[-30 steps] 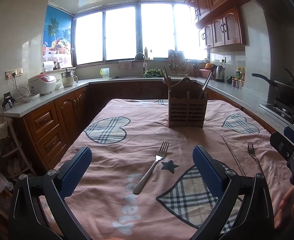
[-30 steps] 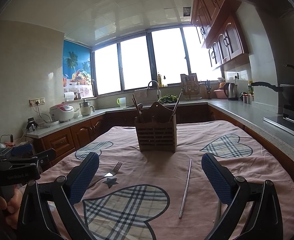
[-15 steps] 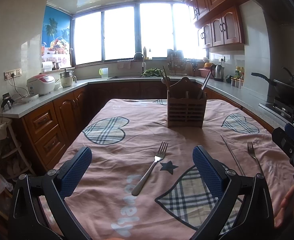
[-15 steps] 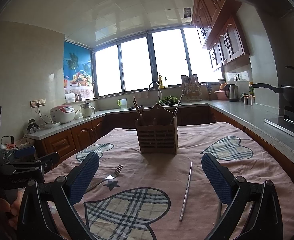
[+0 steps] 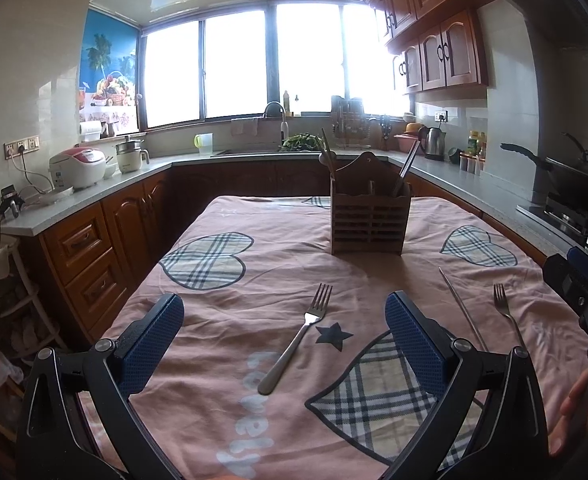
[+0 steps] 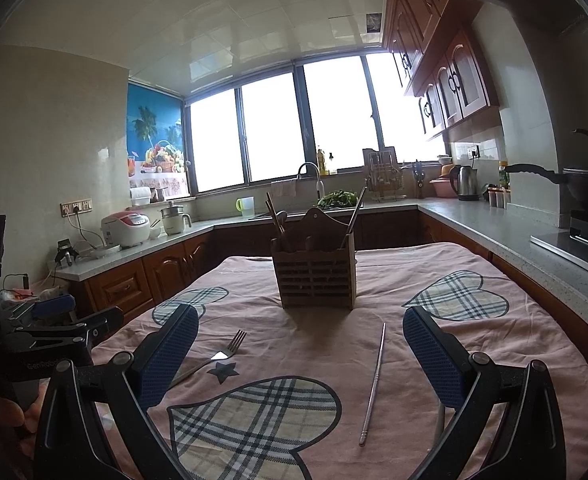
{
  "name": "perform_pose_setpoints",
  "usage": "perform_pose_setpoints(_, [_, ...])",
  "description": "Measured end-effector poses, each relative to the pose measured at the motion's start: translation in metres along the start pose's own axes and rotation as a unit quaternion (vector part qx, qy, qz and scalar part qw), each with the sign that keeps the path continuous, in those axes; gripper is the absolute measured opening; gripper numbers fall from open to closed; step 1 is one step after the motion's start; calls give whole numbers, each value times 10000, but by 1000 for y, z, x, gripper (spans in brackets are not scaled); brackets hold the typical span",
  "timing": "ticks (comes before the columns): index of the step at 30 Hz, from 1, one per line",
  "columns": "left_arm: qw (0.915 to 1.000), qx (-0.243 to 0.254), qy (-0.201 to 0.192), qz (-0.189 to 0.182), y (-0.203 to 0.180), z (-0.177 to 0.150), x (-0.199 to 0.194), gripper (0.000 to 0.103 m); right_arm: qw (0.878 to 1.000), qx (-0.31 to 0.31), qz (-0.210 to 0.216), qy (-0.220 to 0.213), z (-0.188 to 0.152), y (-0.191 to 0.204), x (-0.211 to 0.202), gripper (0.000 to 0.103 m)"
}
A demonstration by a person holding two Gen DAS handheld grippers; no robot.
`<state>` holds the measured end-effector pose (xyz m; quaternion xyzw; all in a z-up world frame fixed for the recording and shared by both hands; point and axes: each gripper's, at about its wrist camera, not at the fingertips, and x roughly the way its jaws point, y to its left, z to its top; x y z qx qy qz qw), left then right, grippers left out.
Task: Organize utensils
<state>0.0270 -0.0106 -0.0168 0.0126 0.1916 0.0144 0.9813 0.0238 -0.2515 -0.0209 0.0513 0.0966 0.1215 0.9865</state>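
Note:
A wooden utensil holder stands mid-table with a few utensils upright in it; it also shows in the right wrist view. A steel fork lies between my left gripper's open fingers, further out on the cloth. A metal chopstick and a second fork lie to the right. My right gripper is open and empty, above the cloth; the chopstick lies between its fingers and the first fork by its left finger.
The table wears a pink cloth with plaid hearts. Counters wrap around it: rice cooker at left, sink at the back, kettle, wok and stove at right. The right gripper's body shows in the left wrist view's right edge.
Both views have shifted slightly, as both grippers drift a little over the table. The utensils have not moved and both grippers stay open.

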Motion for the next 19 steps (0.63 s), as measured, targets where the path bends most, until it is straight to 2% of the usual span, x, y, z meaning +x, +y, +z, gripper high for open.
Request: perform_pose_setpoints(19, [10000, 2, 38, -70, -3, 5, 10, 103, 9999, 78, -10, 91, -1, -6, 12, 103])
